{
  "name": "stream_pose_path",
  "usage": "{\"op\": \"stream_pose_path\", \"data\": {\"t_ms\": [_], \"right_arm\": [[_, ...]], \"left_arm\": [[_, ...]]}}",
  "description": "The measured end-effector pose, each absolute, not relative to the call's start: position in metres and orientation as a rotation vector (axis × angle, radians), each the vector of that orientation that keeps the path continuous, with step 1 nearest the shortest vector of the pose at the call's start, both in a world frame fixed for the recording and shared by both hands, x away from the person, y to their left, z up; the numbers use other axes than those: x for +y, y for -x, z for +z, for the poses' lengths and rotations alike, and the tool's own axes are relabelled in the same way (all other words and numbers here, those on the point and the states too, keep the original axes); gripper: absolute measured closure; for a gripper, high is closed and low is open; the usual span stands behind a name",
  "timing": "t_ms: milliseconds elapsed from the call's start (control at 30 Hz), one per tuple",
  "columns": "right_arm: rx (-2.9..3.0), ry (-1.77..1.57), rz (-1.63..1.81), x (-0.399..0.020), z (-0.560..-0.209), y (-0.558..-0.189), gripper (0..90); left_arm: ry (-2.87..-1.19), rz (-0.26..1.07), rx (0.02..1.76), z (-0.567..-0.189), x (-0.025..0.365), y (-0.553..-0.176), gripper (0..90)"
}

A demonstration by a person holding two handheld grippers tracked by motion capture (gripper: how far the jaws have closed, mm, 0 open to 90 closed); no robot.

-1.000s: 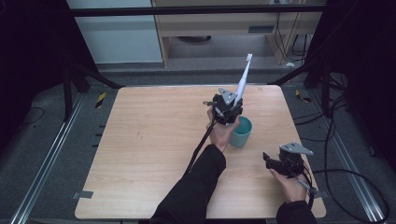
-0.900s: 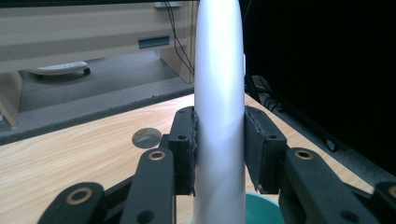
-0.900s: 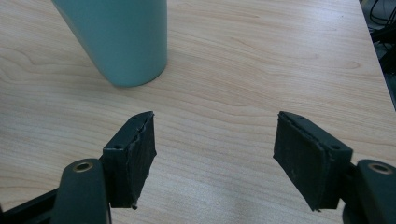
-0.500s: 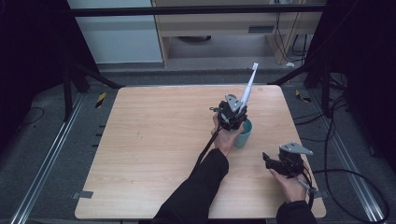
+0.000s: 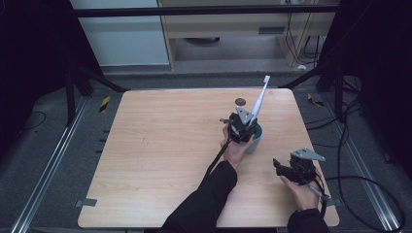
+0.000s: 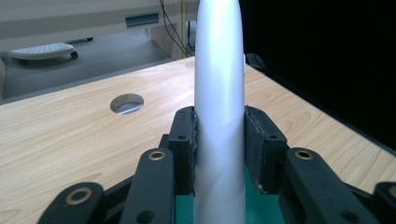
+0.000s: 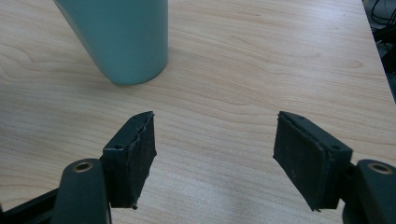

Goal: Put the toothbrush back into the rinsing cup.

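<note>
On the right half of the desk (image 5: 160, 145), the left tool (image 5: 244, 122) is gripping a toothbrush (image 5: 258, 100) over a cup (image 5: 256, 138). The toothbrush is showing as a long, slim white handle, slanting up and away toward the far right corner, with a small pale head at its top end. Seen along the left tool's jaws, its handle (image 6: 218, 93) is looking smooth, rounded and glossy white, widening toward the pads (image 6: 183, 149) that are pressing on it from both sides, and tapering above them. Its lower end is dipping toward the teal cup (image 6: 261, 205), whose inside is showing just beneath the jaws; whether it is touching the cup cannot be told. The cup (image 7: 119, 39) is plain, teal and tapered, standing upright on the light wood grain. Near the front right edge, the right tool (image 5: 286, 171) is resting low in the person's hand, its jaws standing wide apart with nothing between them, pointing toward the cup. A round hole (image 5: 240, 101) is sitting in the desk just beyond the left tool.
</note>
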State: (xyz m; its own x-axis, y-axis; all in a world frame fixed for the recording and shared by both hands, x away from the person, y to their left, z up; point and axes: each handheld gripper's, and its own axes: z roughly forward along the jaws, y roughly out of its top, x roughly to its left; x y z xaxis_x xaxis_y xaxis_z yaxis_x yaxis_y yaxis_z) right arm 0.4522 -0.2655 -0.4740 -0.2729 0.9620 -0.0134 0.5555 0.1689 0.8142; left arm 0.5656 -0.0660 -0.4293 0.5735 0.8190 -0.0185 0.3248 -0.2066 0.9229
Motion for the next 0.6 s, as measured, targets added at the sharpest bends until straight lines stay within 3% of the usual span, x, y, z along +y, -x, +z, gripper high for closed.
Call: {"op": "stream_pose_path", "data": {"t_ms": [600], "right_arm": [[1.906, -1.432, 0.972, -0.2655, -0.4738, -0.4523, 29.3]], "left_arm": [[-1.86, 0.622, 0.899, -0.4403, -0.0706, -0.5591, 64.7]]}}
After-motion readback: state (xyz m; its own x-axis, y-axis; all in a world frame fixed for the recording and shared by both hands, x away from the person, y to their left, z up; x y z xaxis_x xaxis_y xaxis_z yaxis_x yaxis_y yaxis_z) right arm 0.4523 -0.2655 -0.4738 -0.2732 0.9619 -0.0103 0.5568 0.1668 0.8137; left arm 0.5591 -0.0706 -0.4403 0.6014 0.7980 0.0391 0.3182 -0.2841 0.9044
